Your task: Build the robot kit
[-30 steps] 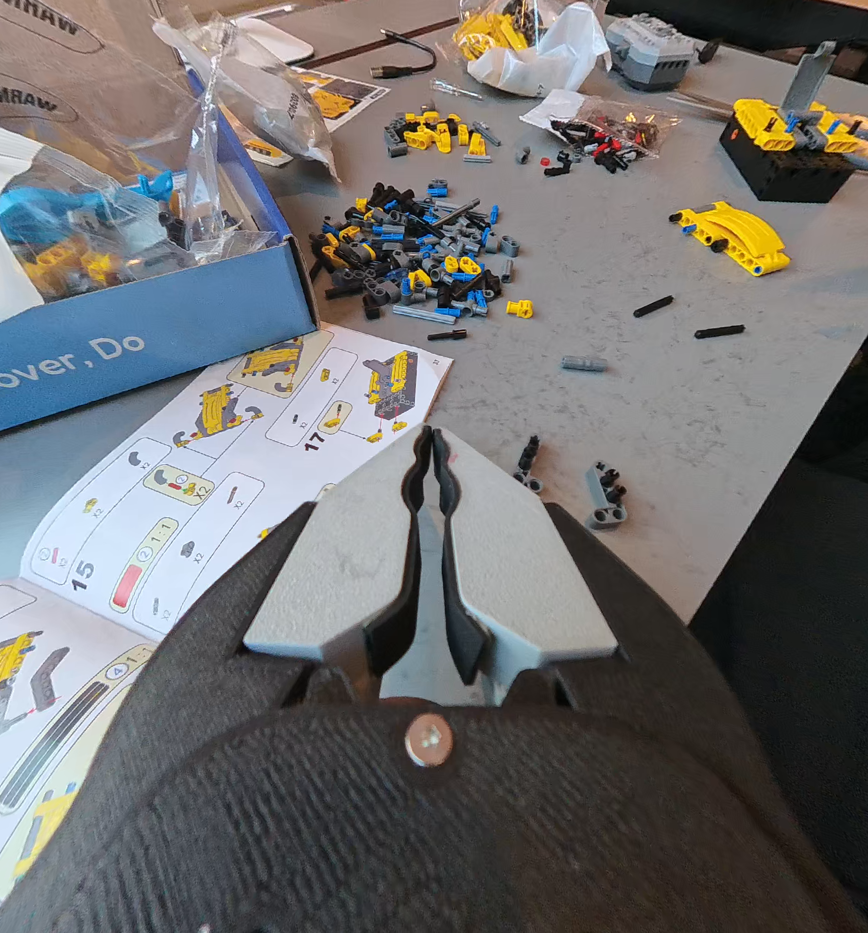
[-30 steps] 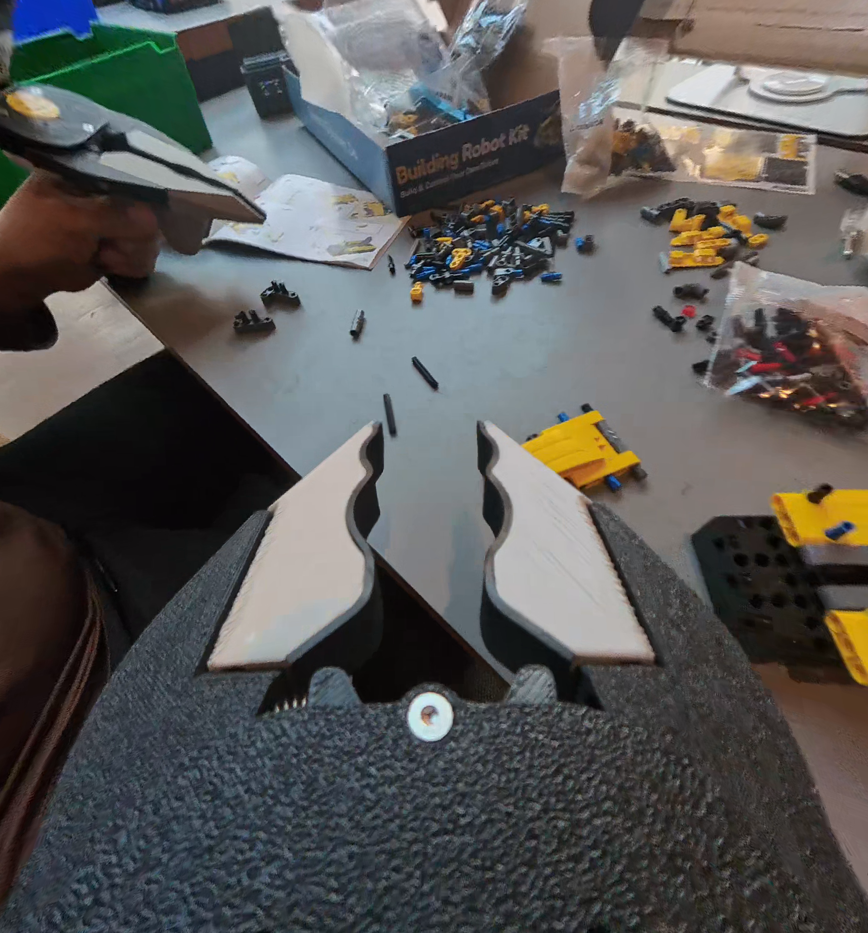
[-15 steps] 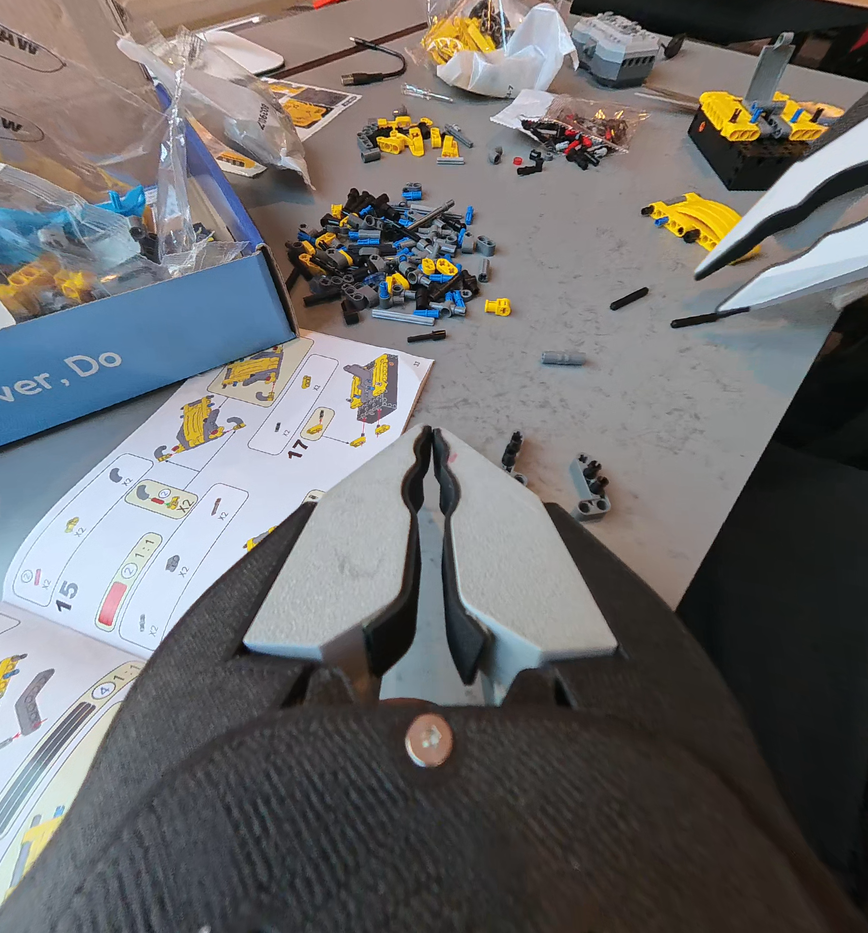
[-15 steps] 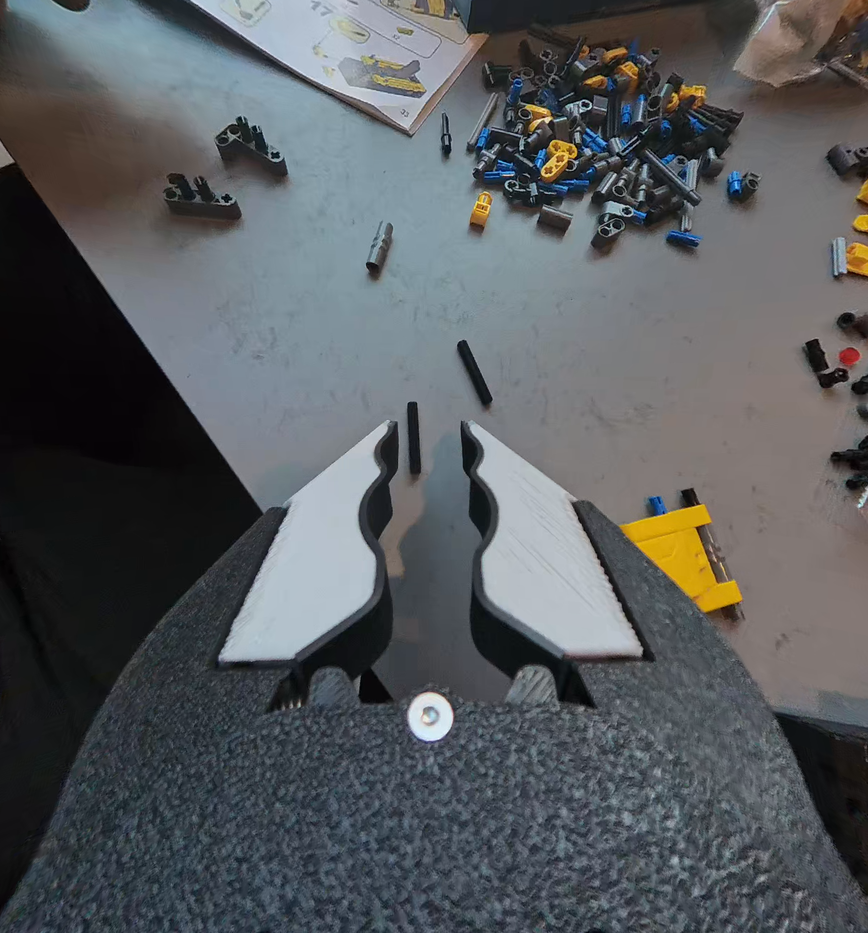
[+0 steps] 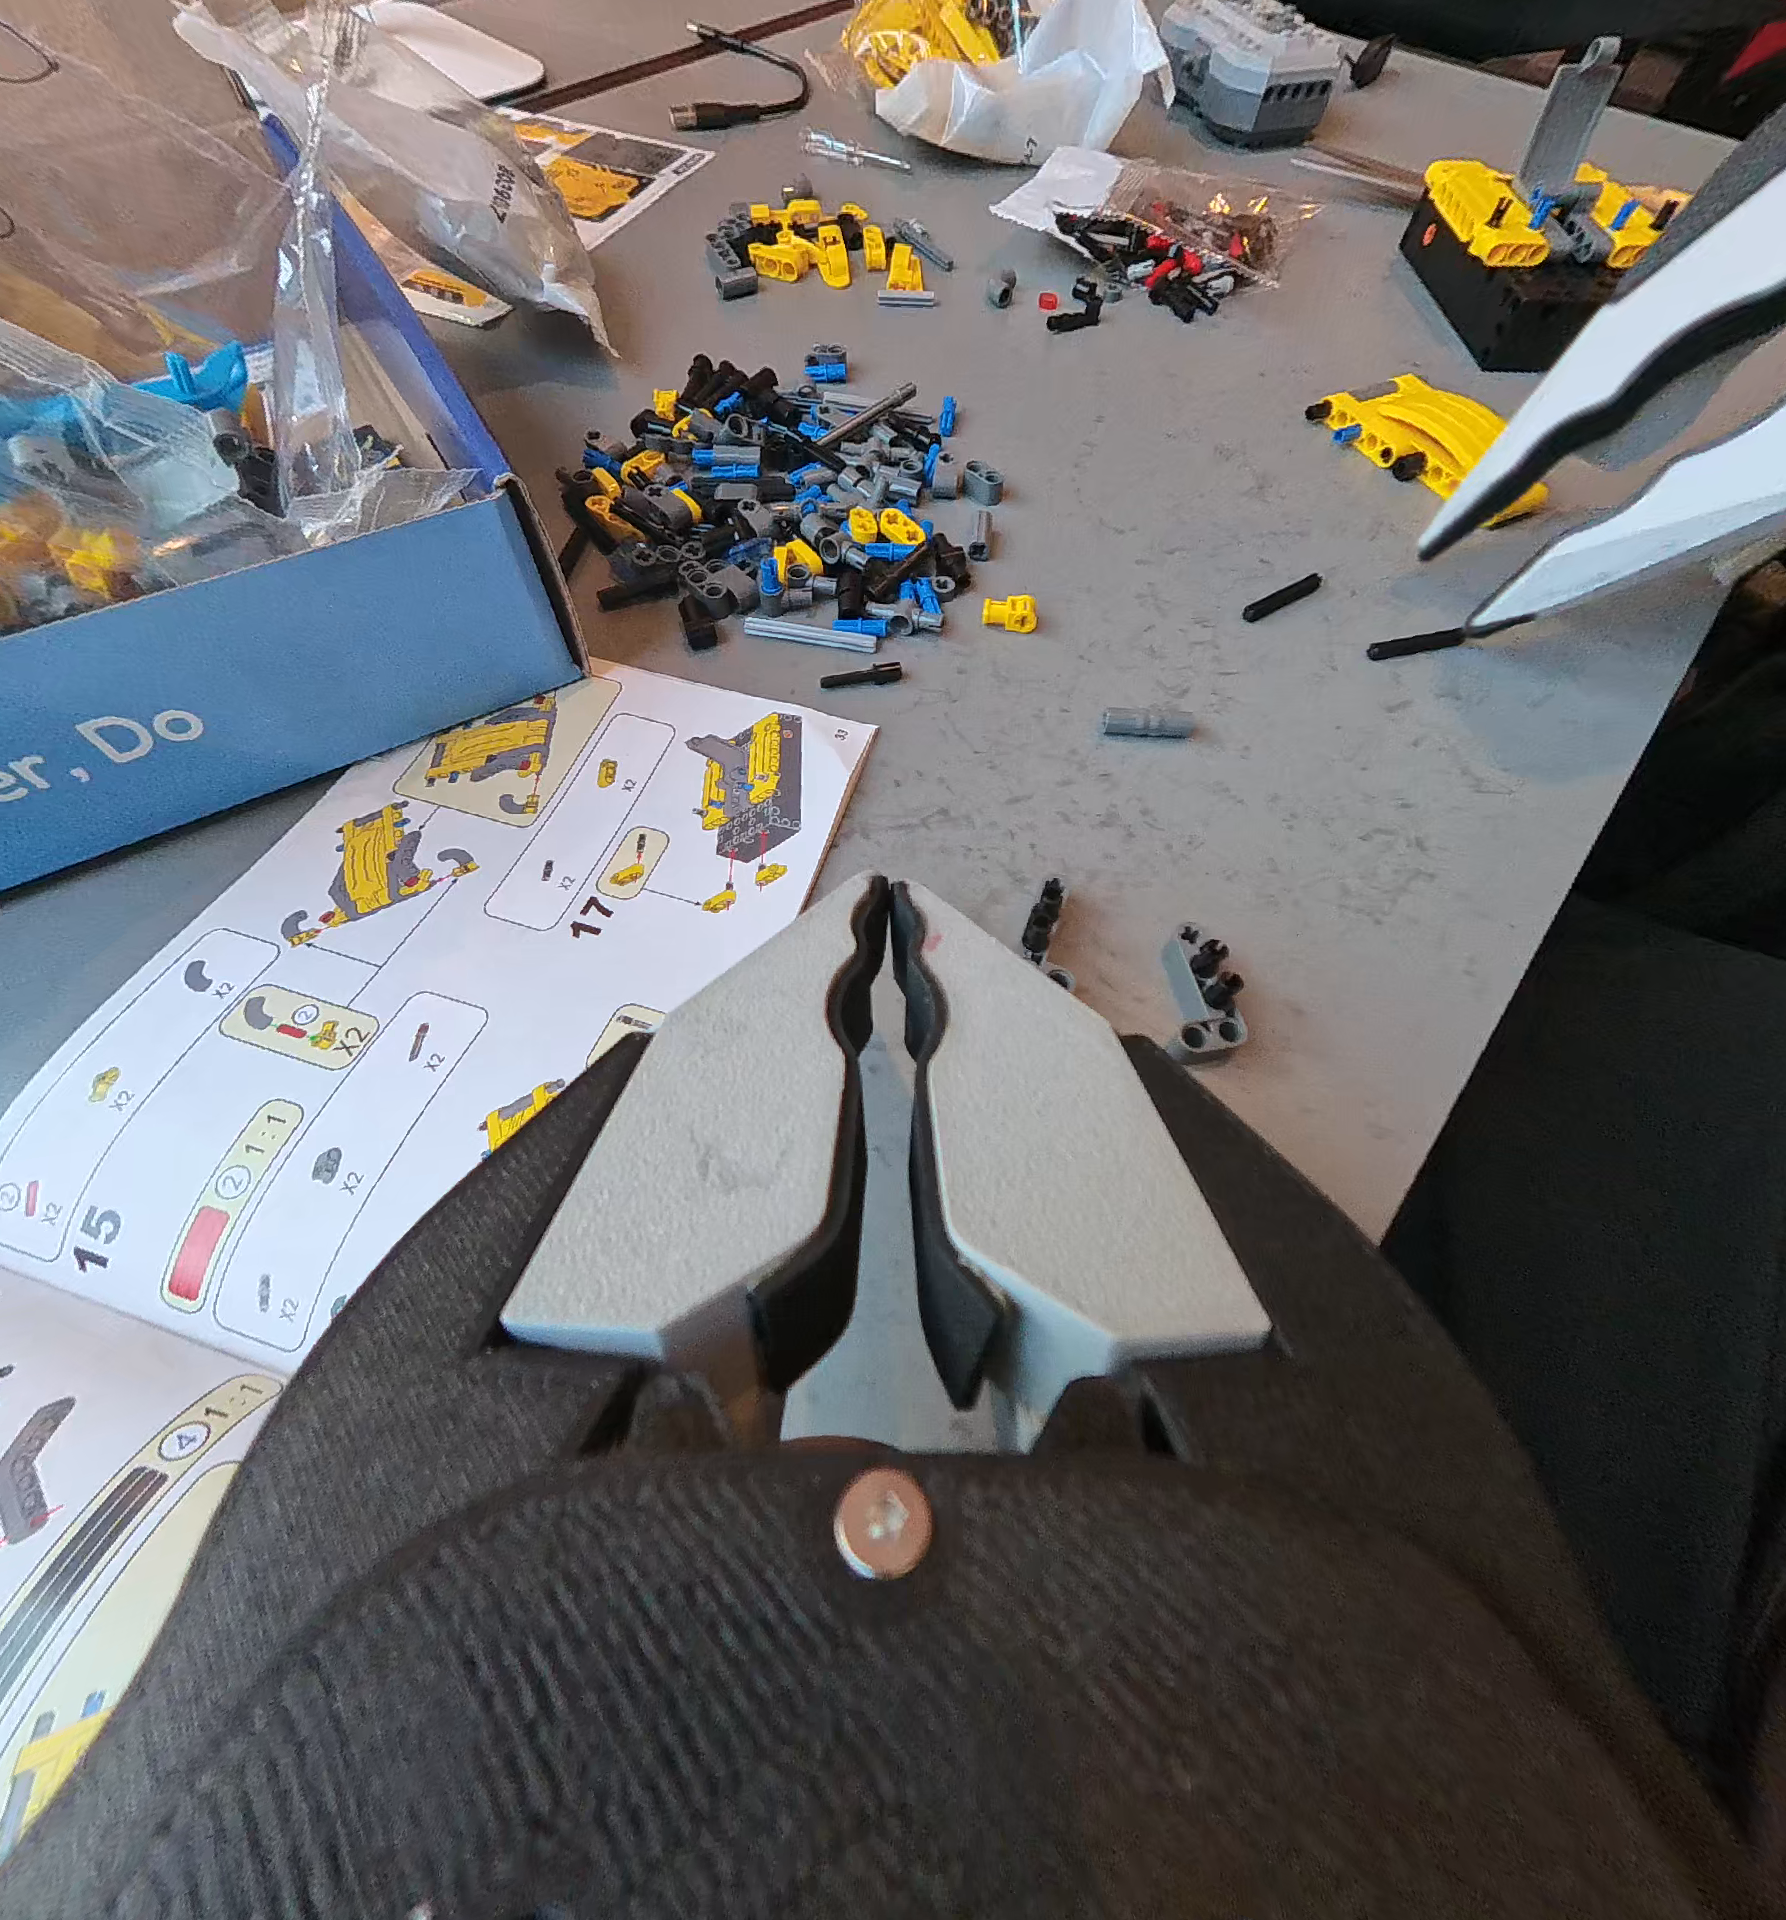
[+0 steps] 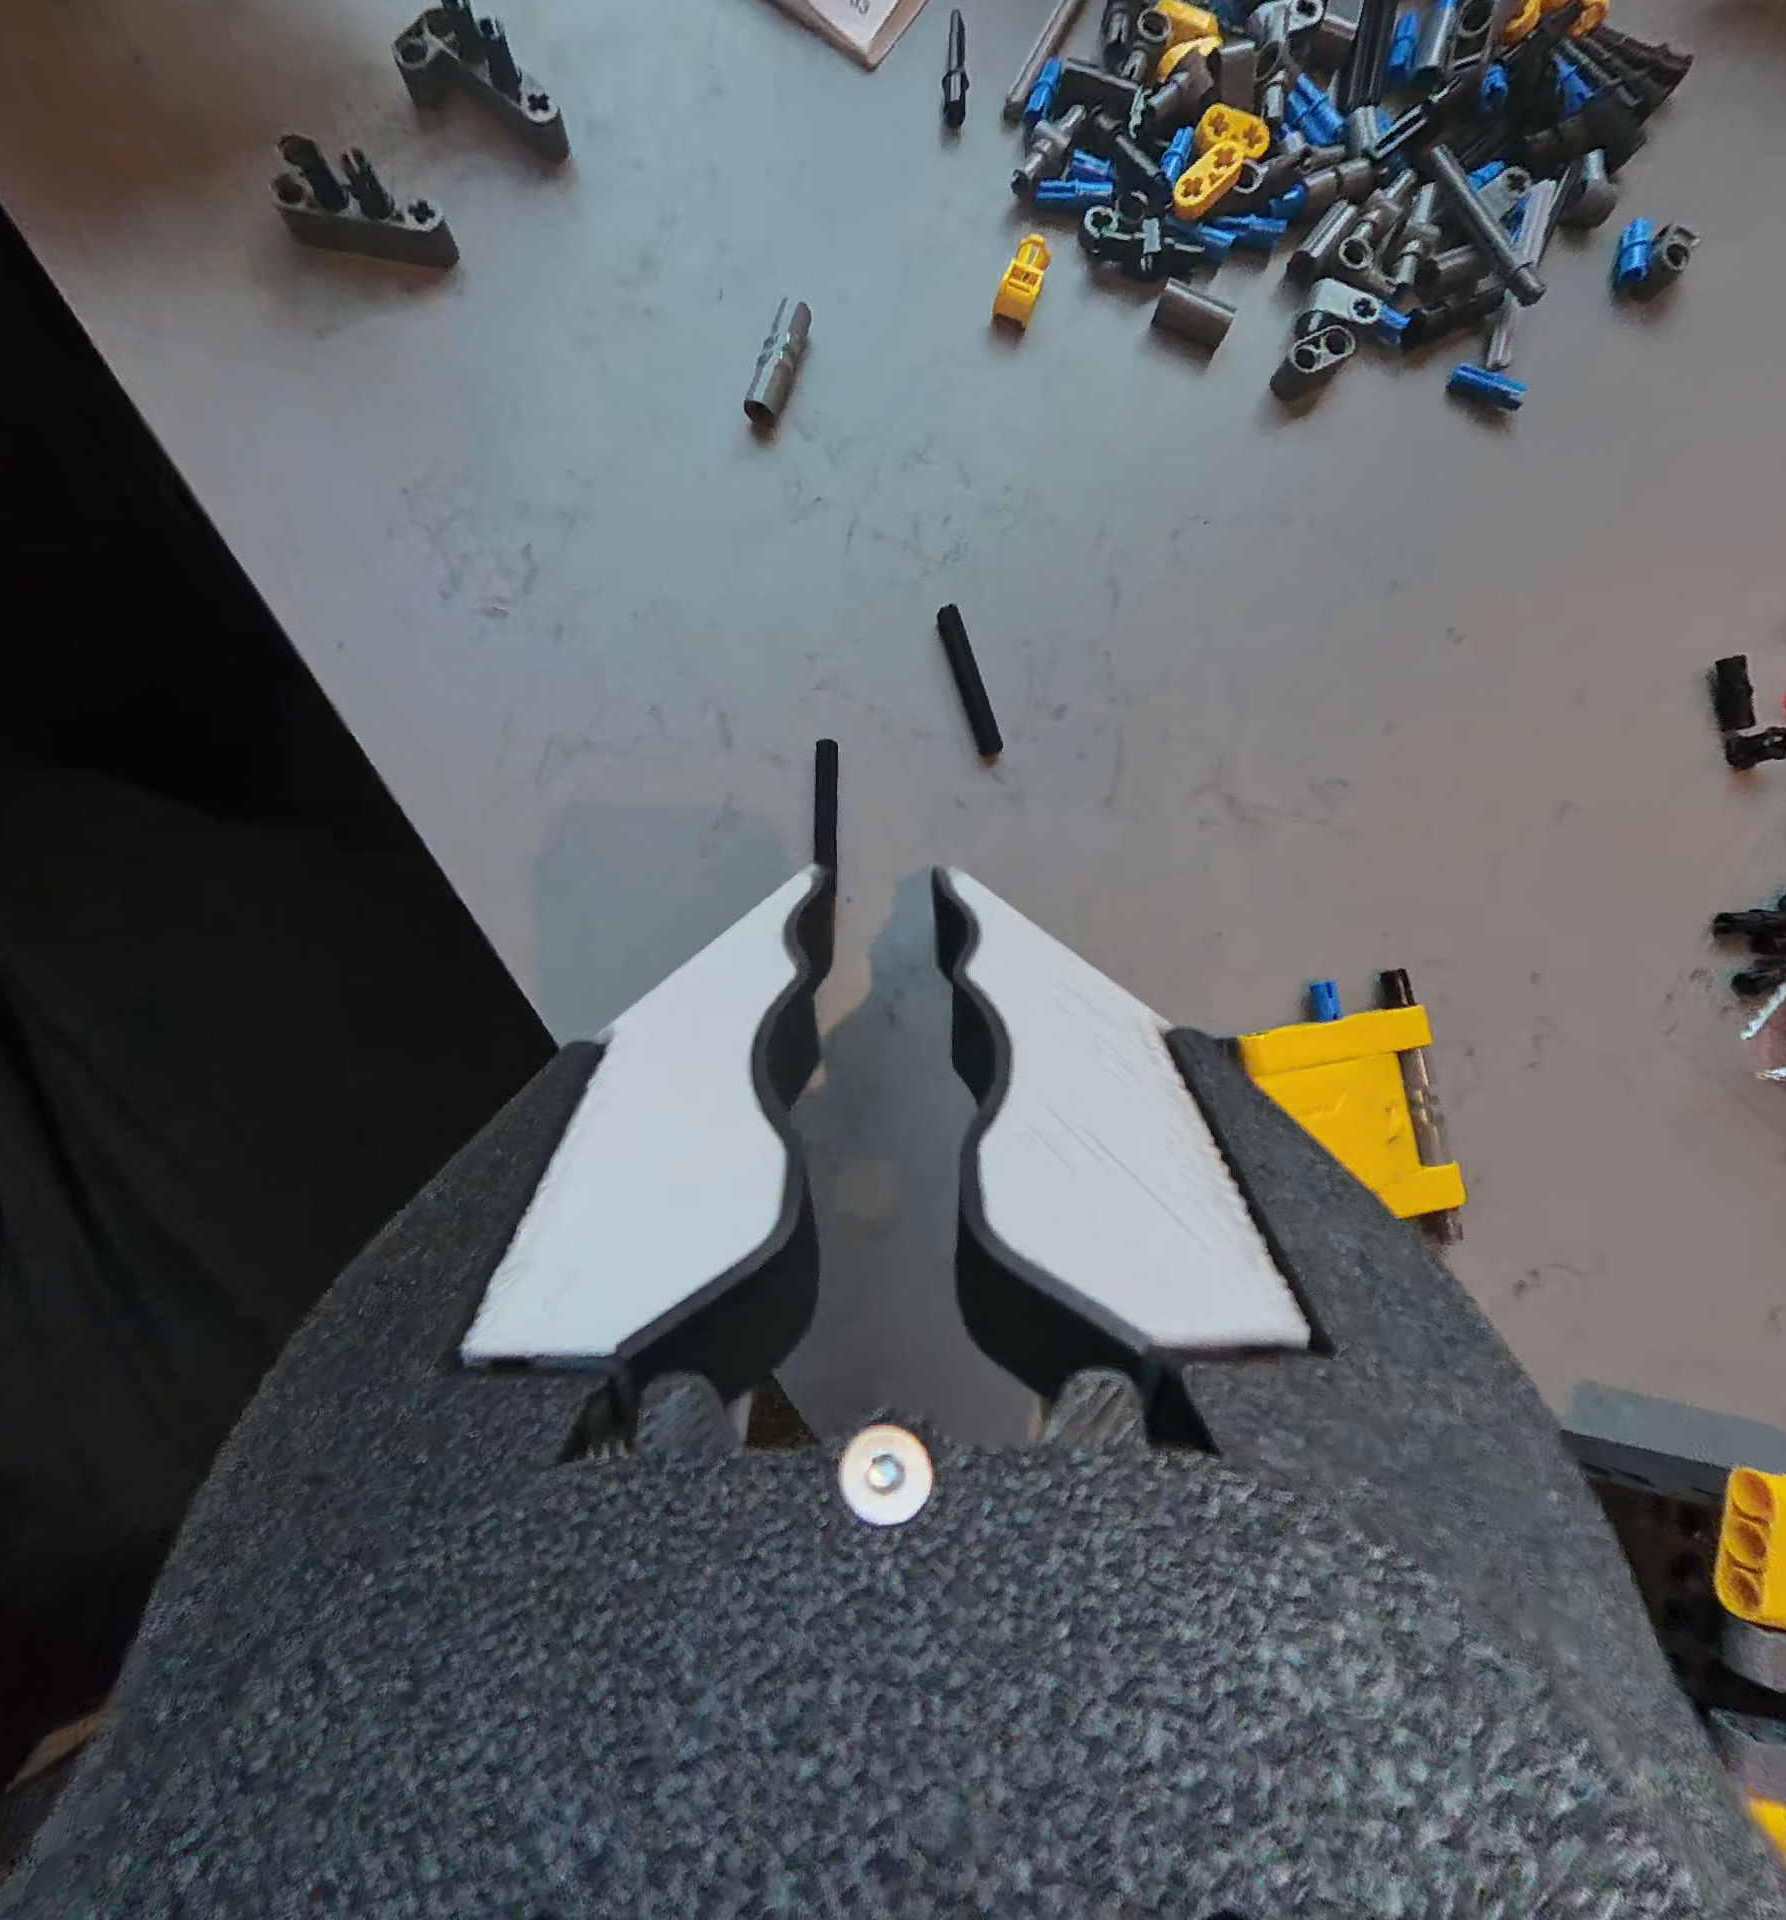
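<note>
- The left gripper [image 5: 887, 891] hangs over the grey table [image 5: 1232, 810] near its edge, its fingertips pressed together with nothing between them.
- To its left lies an open instruction booklet [image 5: 369, 997]; beyond that stands a blue box [image 5: 245, 665] of bagged parts.
- Ahead sits a pile of small parts [image 5: 795, 509]; two grey angled beams [image 5: 1201, 992] lie just to its right.
- The right gripper [image 6: 878, 883] is low over the table, jaws parted and holding nothing.
- A black axle [image 6: 824, 800] juts out from beside the tip of its left finger; whether they touch, I cannot tell.
- A second black axle [image 6: 969, 681] lies just ahead, apart.
- A yellow assembly [image 6: 1351, 1107] sits beside its right finger.
</note>
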Tool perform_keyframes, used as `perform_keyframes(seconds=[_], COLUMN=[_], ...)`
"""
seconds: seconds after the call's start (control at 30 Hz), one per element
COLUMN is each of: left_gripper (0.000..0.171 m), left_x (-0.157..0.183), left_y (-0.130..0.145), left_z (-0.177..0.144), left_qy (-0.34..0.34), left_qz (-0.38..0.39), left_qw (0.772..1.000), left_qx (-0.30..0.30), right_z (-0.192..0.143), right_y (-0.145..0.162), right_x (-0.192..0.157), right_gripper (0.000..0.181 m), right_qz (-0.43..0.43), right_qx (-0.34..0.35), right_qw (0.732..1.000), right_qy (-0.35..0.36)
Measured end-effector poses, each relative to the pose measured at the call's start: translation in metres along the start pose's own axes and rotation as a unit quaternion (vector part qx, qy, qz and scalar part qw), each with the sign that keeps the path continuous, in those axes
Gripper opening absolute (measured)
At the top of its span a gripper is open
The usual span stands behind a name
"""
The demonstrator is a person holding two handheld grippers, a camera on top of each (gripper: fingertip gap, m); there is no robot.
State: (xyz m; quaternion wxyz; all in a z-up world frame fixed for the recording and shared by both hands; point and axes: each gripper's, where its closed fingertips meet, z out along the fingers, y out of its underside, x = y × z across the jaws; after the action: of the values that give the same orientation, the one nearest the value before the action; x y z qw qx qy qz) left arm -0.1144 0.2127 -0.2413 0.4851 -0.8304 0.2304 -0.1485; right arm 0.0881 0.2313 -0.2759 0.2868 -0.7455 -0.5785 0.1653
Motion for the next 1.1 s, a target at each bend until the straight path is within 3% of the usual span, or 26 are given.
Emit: perform_keyframes(seconds=[0.07,0.47,1.1], left_gripper=[0.000,0.000,0.000], left_x=[0.000,-0.001,0.001], left_y=[0.000,0.000,-0.001], left_z=[0.000,0.000,-0.001], left_qy=[-0.001,-0.002,0.006], left_qz=[-0.001,-0.001,-0.001], left_qw=[1.000,1.000,1.000], left_qx=[0.001,0.001,0.005], right_z=[0.003,0.028,0.030], right_y=[0.000,-0.025,-0.038], right_x=[-0.005,0.003,0.016], right_gripper=[0.000,0.003,0.011], right_qz=[-0.013,-0.042,-0.066], right_qx=[-0.004,-0.029,-0.023], right_qw=[1.000,0.999,0.997], right_qy=[-0.018,-0.008,0.046])
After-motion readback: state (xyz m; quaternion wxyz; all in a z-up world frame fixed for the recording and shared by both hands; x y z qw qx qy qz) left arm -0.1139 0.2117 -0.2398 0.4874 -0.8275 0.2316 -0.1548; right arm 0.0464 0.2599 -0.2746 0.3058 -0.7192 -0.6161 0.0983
